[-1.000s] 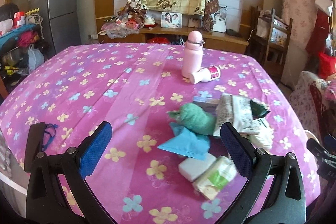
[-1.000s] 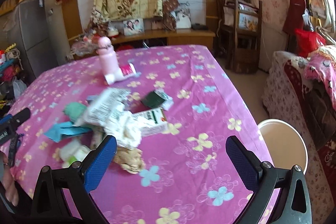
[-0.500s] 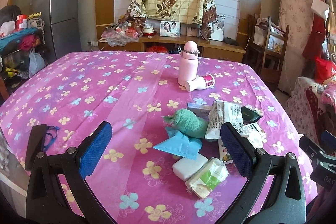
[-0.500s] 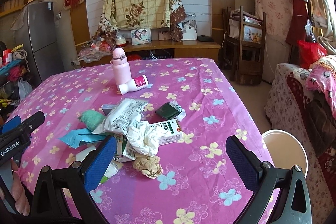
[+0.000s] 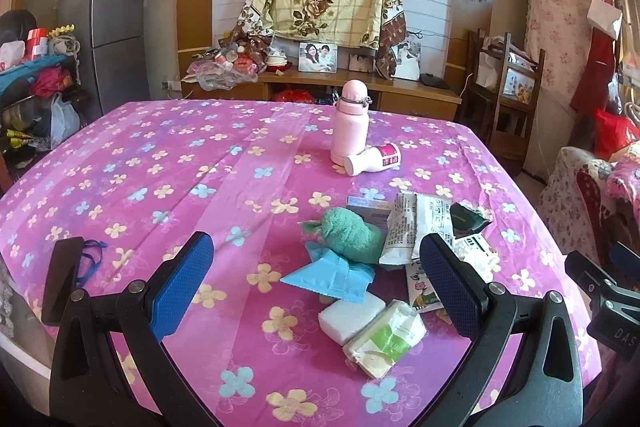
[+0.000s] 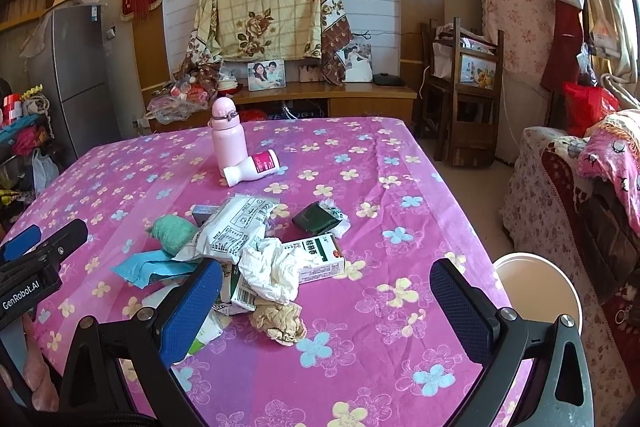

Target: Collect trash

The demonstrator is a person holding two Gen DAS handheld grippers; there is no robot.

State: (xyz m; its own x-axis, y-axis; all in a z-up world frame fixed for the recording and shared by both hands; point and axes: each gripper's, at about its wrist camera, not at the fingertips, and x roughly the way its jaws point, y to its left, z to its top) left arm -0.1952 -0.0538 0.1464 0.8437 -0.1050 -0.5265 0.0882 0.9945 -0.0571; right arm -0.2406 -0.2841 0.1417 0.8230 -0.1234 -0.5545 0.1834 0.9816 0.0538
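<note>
A heap of trash lies on the pink flowered table: a green cloth ball, a blue wrapper, a white printed bag, a crumpled white tissue, a white-green carton, a brown paper wad, a dark green packet, a white block and a green-white pack. My left gripper is open above the near edge, facing the heap. My right gripper is open, over the heap's right side. Both are empty.
A pink flask stands behind the heap with a white bottle lying beside it. A white bin stands on the floor right of the table. Wooden chairs and a sofa are at the right.
Both grippers have pulled back and tilted up, so the heap sits lower and farther in view. Nothing on the table has moved. Both stay open.
</note>
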